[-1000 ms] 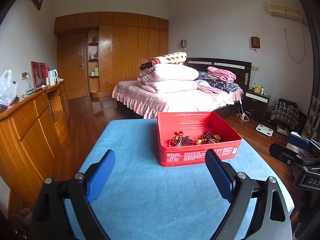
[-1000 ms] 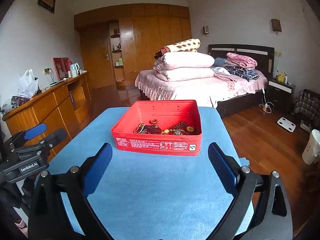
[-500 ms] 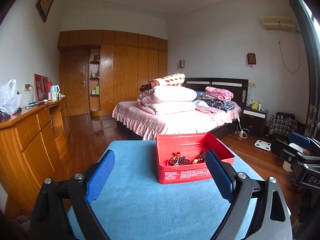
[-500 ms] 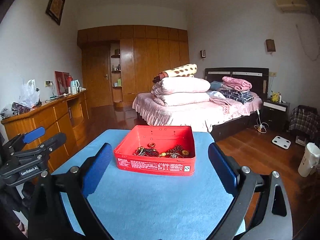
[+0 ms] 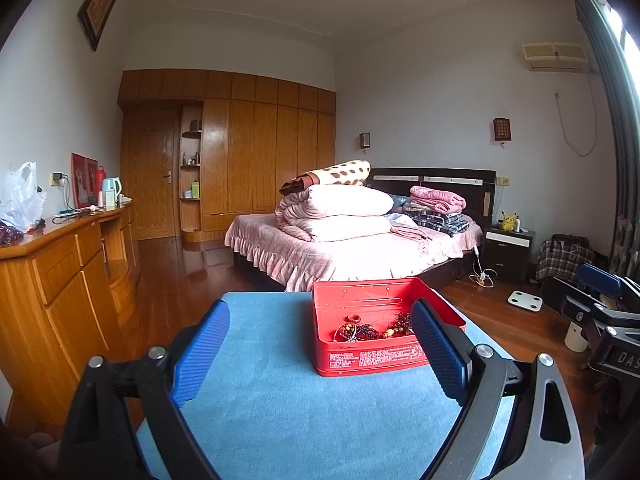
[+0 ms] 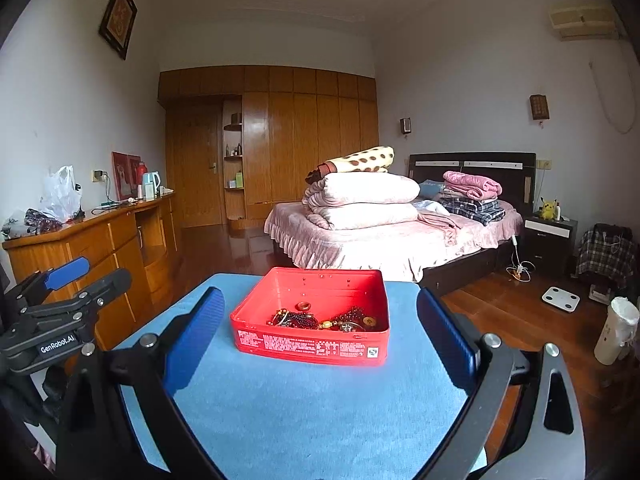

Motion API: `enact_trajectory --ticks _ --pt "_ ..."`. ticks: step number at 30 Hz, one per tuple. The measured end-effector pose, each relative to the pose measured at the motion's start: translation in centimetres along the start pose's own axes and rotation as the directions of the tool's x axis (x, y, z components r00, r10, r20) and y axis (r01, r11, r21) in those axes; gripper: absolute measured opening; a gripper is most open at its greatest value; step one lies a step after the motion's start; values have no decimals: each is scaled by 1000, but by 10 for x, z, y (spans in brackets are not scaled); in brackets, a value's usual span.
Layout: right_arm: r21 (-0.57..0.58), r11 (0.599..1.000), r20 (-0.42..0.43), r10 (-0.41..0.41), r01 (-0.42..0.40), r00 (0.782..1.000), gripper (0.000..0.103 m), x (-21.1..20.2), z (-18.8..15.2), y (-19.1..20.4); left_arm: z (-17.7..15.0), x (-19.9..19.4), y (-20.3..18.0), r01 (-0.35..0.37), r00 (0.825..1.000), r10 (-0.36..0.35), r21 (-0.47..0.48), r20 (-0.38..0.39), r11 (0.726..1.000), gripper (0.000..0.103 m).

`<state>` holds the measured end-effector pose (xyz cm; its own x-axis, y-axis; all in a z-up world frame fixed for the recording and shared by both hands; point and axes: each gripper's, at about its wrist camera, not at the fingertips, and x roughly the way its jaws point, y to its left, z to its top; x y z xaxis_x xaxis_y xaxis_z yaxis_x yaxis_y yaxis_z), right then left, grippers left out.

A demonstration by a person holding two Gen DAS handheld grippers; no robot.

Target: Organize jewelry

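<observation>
A red metal box stands open on the blue cloth of the table. Beaded bracelets, dark red beads and a brown ring lie heaped inside it. My left gripper is open and empty, held back from the box, which sits ahead and to its right. My right gripper is open and empty, held back with the box straight ahead between its fingers. Each gripper shows at the edge of the other's view.
A wooden sideboard stands left of the table. A bed with stacked pink bedding is beyond the table. A white jug and a scale are on the floor at right.
Both grippers have tilted upward and drawn back, so the box sits lower in view and more of the ceiling shows. Both stay open.
</observation>
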<state>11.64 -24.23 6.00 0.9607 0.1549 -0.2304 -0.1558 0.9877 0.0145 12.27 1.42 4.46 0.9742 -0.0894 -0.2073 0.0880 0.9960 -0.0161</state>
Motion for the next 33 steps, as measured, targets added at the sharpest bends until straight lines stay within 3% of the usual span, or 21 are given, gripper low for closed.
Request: enact_trajectory --ticks 33 --pt "-9 1000 7 -3 3 1000 95 -2 2 -1 2 0 2 -2 1000 2 4 1 1000 94"
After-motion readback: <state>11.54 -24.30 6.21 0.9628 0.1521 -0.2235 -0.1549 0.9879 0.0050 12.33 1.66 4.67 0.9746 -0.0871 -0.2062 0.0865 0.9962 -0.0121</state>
